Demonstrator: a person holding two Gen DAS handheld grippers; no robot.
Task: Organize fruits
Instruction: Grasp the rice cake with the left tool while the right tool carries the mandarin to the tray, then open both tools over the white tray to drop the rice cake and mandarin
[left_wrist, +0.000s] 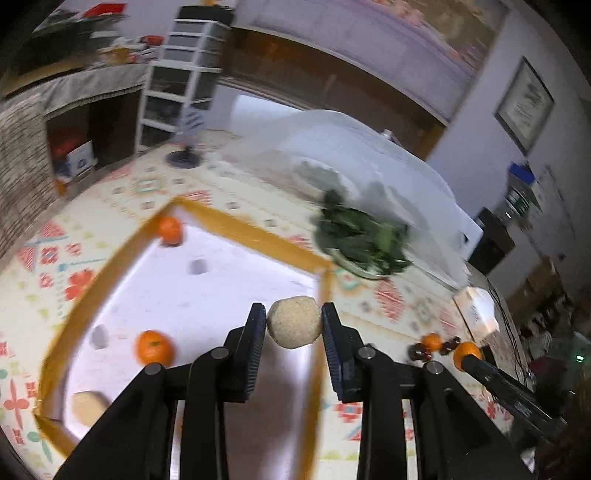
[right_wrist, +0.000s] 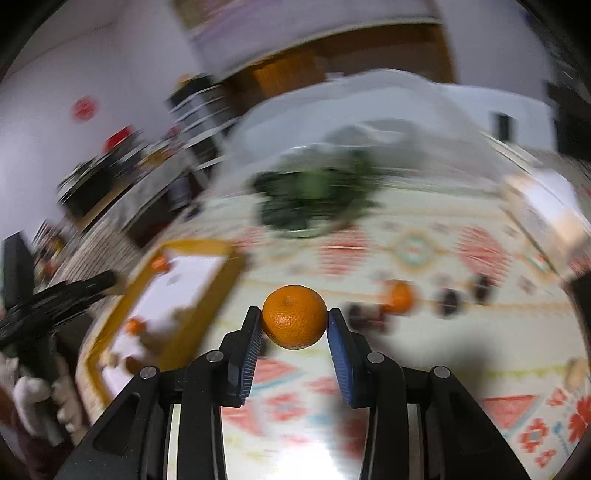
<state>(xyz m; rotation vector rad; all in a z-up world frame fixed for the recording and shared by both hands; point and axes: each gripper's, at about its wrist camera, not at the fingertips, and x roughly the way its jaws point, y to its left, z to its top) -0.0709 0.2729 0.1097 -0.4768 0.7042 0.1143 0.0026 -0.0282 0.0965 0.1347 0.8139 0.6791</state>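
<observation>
The left gripper had its fingers squeezed on a round tan fruit, up above the tray. The right gripper had its fingers squeezed on an orange, up over the table. In the tray lay two more oranges, one near and one in the far corner, and another tan fruit. Farther off on the table sat an orange with some dark fruits, maybe cherries; it was too blurry. Past them stood a bowl of greens.
</observation>
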